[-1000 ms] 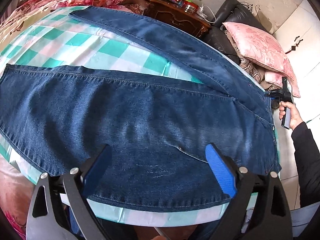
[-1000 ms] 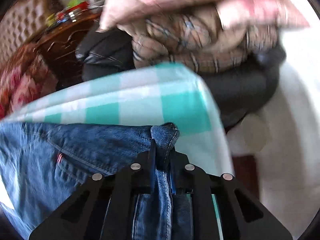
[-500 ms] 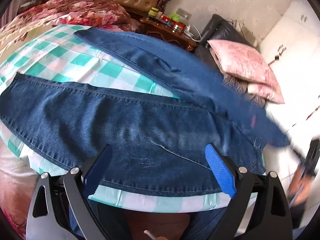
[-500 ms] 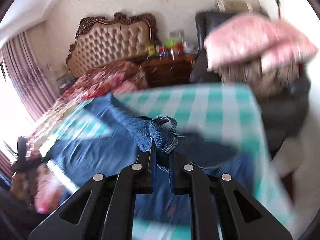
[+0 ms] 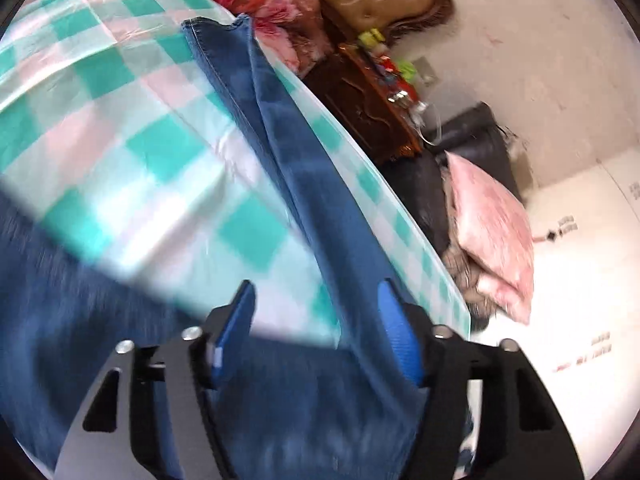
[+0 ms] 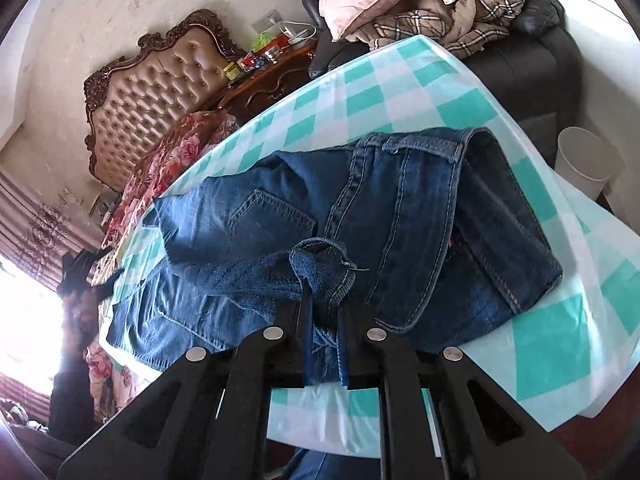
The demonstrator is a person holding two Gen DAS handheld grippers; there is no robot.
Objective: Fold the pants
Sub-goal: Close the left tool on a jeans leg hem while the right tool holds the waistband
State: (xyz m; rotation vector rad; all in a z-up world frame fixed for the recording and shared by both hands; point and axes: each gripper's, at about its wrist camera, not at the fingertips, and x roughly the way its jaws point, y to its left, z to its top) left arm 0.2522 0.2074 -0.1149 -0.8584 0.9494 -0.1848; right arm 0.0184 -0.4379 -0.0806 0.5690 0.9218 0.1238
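Right wrist view: my right claw [image 6: 322, 312] has swung the pinched waistband across the jeans [image 6: 420, 220]; my left claw [image 5: 316, 336] is closing over the far leg.

Left gripper [image 5: 316, 322]: black slotted frame, silver screw heads, blue ribbed pads [image 5: 400, 340]. Right gripper [image 6: 323, 308]: matching black frame, four silver screws, narrow black fingers.

waist of jeans [image 6: 420, 216] folded onto legs | left claw [image 5: 316, 332] closing over denim

Blue jeans [image 6: 400, 216] lie on the teal-checked tablecloth [image 6: 400, 80].
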